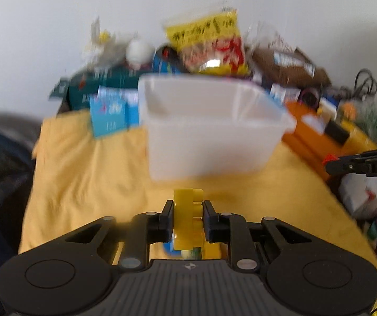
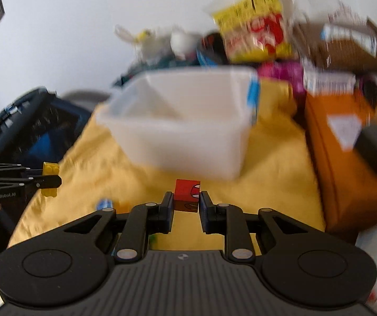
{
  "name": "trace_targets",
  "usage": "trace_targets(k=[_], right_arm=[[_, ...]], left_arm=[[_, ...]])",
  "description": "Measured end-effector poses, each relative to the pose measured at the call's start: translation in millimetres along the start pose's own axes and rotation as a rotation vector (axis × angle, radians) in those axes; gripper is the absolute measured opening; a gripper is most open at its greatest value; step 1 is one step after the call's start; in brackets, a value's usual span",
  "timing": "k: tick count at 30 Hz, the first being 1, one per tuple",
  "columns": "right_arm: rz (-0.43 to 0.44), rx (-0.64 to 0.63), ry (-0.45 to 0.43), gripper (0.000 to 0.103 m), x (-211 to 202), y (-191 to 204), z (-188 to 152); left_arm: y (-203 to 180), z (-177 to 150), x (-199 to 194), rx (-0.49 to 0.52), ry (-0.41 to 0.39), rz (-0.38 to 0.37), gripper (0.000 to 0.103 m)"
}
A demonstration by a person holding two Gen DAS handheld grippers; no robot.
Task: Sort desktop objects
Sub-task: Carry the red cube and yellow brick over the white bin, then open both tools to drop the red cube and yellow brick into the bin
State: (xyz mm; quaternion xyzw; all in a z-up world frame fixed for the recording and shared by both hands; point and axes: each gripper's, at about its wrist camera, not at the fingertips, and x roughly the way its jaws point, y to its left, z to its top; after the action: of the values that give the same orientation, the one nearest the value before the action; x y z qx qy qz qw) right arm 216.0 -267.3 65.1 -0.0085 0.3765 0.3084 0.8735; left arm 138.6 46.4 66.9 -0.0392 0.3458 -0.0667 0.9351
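Note:
My left gripper (image 1: 188,206) is shut on a yellow toy brick (image 1: 187,210), held above the yellow cloth (image 1: 88,184) a short way before a white plastic bin (image 1: 209,131). In the right wrist view that same yellow brick (image 2: 50,169) shows at the left edge in the left gripper (image 2: 47,180). My right gripper (image 2: 186,200) is shut on a red cube (image 2: 187,194) with a printed face, also in front of the white bin (image 2: 183,131). The bin's inside looks bare. The right gripper (image 1: 332,166) pokes in at the right edge of the left wrist view.
Behind the bin is a pile: a yellow snack bag (image 1: 209,44), blue cartons (image 1: 109,113), a brown box (image 1: 288,63). An orange box (image 2: 346,144) stands to the right. Small items (image 2: 104,204) lie on the cloth under the grippers. A dark bag (image 2: 30,126) sits left.

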Motion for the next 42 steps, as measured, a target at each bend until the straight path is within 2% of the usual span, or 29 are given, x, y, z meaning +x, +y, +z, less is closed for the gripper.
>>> trace_targets(k=[6, 10, 15, 22, 28, 39, 41, 42], right_arm=[[0.019, -0.004, -0.045, 0.023, -7, -4, 66], [0.018, -0.022, -0.051, 0.023, -6, -4, 98], [0.013, -0.013, -0.047, 0.023, 1, -8, 127], [-0.008, -0.003, 0.009, 0.023, 23, -10, 150], [-0.033, -0.01, 0.051, 0.023, 40, -11, 159], [-0.056, -0.01, 0.089, 0.023, 56, -18, 159], [-0.065, -0.006, 0.094, 0.026, 60, -19, 159], [-0.074, -0.004, 0.096, 0.028, 61, -20, 159]], left_arm=[[-9, 67, -5, 0.02, -0.062, -0.019, 0.025], [-13, 106, 1, 0.032, -0.064, -0.028, 0.025], [-15, 143, 13, 0.024, -0.049, -0.041, 0.025], [-15, 182, 41, -0.004, 0.004, -0.044, 0.025], [-16, 199, 57, 0.014, 0.035, -0.012, 0.025], [-11, 200, 71, 0.014, 0.068, 0.002, 0.025], [-11, 201, 73, 0.009, 0.06, 0.014, 0.028], [-11, 202, 73, 0.006, 0.056, 0.022, 0.04]])
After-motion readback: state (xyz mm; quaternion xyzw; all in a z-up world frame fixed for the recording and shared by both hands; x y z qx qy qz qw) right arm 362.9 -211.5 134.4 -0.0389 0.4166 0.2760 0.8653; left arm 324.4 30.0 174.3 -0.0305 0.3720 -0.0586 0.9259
